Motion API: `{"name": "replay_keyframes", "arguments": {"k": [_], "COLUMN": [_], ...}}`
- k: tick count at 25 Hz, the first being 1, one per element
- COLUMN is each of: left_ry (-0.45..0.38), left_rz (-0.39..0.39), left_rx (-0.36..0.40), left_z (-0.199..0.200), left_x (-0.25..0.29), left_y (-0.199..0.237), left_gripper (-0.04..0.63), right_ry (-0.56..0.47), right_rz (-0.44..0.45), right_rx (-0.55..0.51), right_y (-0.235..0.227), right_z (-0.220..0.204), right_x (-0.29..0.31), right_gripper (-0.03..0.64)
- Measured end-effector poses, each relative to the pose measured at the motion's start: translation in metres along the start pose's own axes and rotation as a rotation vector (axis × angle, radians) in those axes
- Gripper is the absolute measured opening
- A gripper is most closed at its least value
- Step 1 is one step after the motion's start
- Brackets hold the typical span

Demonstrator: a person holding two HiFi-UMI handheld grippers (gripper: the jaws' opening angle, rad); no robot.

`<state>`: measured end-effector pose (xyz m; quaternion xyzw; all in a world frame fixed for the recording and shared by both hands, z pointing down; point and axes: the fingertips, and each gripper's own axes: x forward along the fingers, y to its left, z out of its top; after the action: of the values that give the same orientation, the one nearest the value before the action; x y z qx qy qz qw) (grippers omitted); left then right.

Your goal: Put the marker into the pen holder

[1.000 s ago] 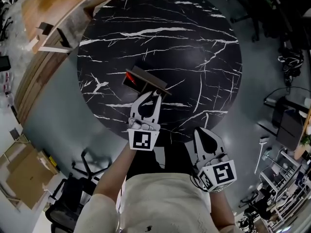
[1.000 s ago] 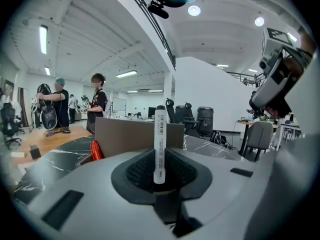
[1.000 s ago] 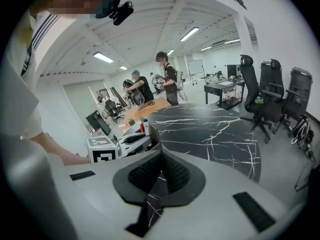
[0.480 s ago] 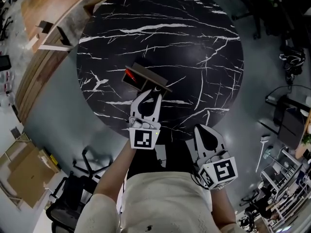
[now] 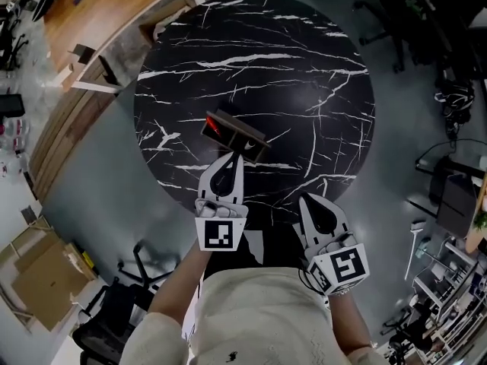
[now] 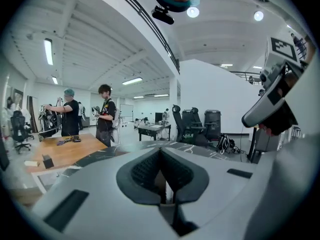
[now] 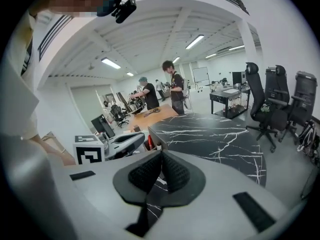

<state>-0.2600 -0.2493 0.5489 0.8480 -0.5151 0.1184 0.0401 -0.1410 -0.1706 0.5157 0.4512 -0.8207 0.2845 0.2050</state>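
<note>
On the near left part of the round black marble table (image 5: 304,74) stands a dark pen holder (image 5: 237,134). A red marker (image 5: 213,124) shows at its left end, though whether it sits inside or beside the holder I cannot tell. My left gripper (image 5: 234,158) is shut and empty, its tips just short of the holder's near side. My right gripper (image 5: 306,201) is also shut and empty, hanging at the table's near edge. The right gripper view shows the holder (image 7: 159,139), the marker (image 7: 148,143) and the left gripper (image 7: 122,143).
A wooden desk (image 5: 106,14) runs along the table's far left. An office chair (image 5: 141,261) and cardboard boxes (image 5: 34,280) stand on the floor to my left. More chairs (image 7: 272,101) and two people (image 6: 105,115) are beyond the table.
My left gripper has drawn back a little from the pen holder toward my body. The head view has shifted slightly. The right gripper has barely moved.
</note>
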Motion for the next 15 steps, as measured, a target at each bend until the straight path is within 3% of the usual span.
{"name": "replay_keyframes", "arguments": {"k": [5,15], "left_ry": [-0.085,-0.112], "left_rz": [0.073,0.113], "left_rx": [-0.223,-0.145], "left_z": [0.053,0.119], "left_x": [-0.03,-0.103], "left_y": [0.012,0.024], "left_gripper": [0.012,0.012], "right_ry": [-0.061,-0.171], "right_rz": [0.025,0.118], "right_rx": [-0.012,-0.107], "right_y": [0.02,0.081], "right_z": [0.022,0.078], "right_x": [-0.008,-0.01], "right_gripper": [0.017,0.017]}}
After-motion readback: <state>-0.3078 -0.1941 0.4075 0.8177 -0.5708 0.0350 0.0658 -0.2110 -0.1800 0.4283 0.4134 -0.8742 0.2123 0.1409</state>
